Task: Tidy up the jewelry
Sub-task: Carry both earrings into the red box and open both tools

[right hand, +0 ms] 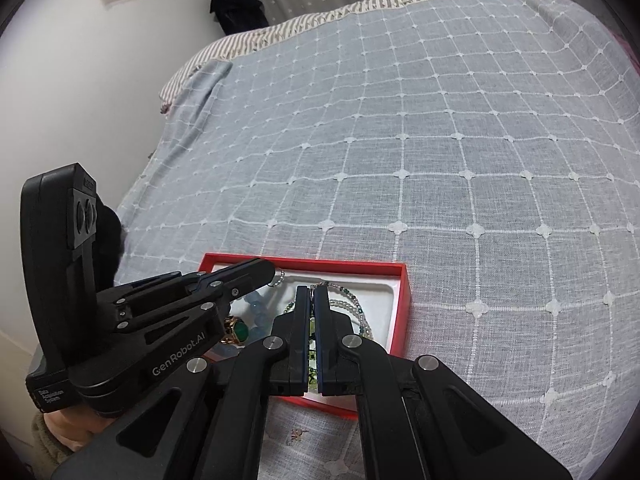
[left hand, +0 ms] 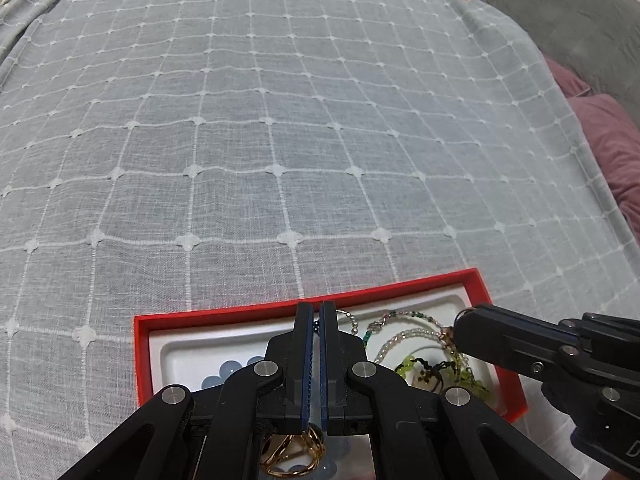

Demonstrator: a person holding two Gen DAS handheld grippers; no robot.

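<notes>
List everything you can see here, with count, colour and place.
box: one, red rim, white tray inside, on the bedspread's near edge.
bedspread: one, grey-blue with white grid, covering the bed.
blue beads: one strand, pale blue, left part of the tray.
ring: one, gold with green stone, left part of the tray.
gold chain: one, gold, near edge under the left gripper.
bead strands: several, white, green and mixed, right part of the tray.
green cluster: one, yellow-green with black cord, right part.
left gripper: black, fingers shut, over the tray.
right gripper: black, fingers shut, over the tray.
</notes>
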